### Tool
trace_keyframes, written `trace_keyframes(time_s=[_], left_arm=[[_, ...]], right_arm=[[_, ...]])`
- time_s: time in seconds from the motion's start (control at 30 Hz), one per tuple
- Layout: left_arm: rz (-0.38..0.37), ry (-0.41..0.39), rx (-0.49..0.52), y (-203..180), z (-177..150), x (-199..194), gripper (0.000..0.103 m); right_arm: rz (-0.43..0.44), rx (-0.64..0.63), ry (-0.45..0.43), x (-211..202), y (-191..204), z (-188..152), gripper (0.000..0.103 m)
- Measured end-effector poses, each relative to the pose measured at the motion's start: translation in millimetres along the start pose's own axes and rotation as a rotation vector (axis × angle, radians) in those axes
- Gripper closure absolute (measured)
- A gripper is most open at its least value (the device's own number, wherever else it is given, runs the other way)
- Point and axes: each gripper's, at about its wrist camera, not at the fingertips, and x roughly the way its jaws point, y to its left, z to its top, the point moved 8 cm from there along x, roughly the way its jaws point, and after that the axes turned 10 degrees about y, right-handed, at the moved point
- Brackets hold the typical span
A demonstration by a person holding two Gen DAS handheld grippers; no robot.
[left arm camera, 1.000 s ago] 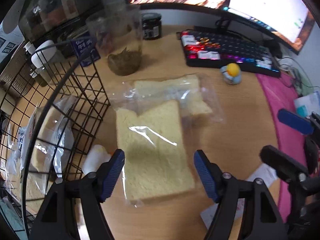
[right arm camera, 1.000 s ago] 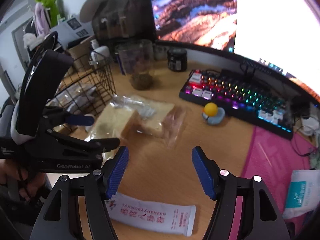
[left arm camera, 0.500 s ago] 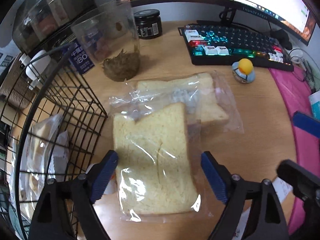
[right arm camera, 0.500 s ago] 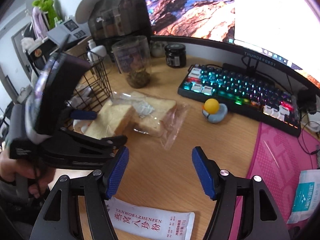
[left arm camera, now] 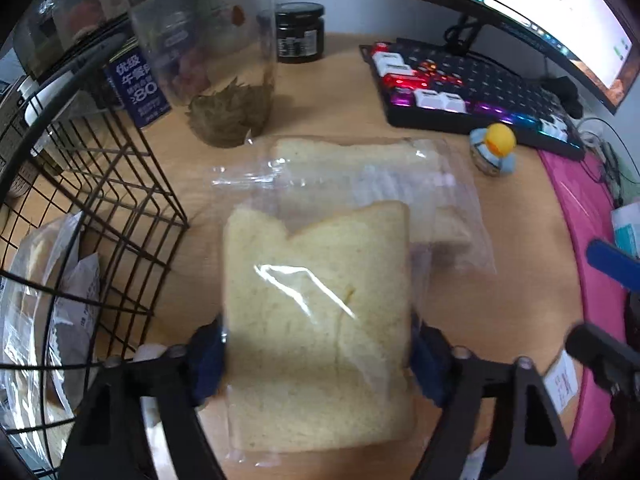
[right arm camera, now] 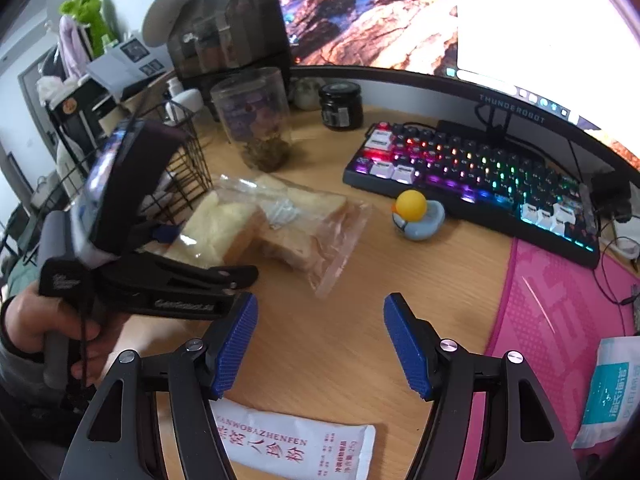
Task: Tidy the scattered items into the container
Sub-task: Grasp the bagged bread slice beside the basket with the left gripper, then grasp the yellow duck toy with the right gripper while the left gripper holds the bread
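Item: bagged bread (left arm camera: 316, 320), pinched by my left gripper (left arm camera: 316, 354) beside the basket (left arm camera: 120, 184)
Risk: the slick bag slips, or I crush the slice; right gripper (right arm camera: 320, 344) wide open, empty.

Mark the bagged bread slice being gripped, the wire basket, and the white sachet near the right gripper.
bagged bread slice (left arm camera: 316, 312), left wrist view, middle of the slice's face.
wire basket (left arm camera: 132, 200), left wrist view, its side wall grid.
white sachet (right arm camera: 296, 444), right wrist view, its printed front.
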Motion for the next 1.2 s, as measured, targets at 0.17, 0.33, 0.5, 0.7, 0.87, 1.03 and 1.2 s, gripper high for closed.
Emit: trace_keyframes(time_s=[0.17,0.33,0.5,0.7,0.87,1.03,1.2], left_arm=[[-0.025,-0.027,0.018,-6.5,-3.4,-13.1,0.028],[-0.047,-0.057,0.048,-17.7,-1.9,-24.1,0.028],[-0.056,-0.058,0.053,-24.9,10.9,-15.7,0.028],[-0.071,-0.065,0.043,-25.4,40.4,-5.5,0.029],[-0.069,-0.065,0.042,-24.6,51.5,0.7,0.029],[-0.074,-0.066,0.048,-26.5,55.9,3.3,0.029],[-0.073,-0.071,0.049,-27.8,53.0,0.8,0.029]], right_arm=[[-0.032,0.02,-0.016,2.1,-16.0,7.5,0.036],[-0.126,0.042,-0.011,18.0,-45.2,23.1,0.036],[-0.18,0.049,0.013,38.4,-60.5,41.7,0.036],[-0.196,0.039,0.051,66.2,-66.5,59.1,0.036],[-0.196,0.035,0.073,85.6,-66.6,68.9,0.037],[-0.225,0.016,0.081,94.5,-66.3,71.7,0.051],[-0.241,-0.002,0.092,92.7,-65.0,66.0,0.052]])
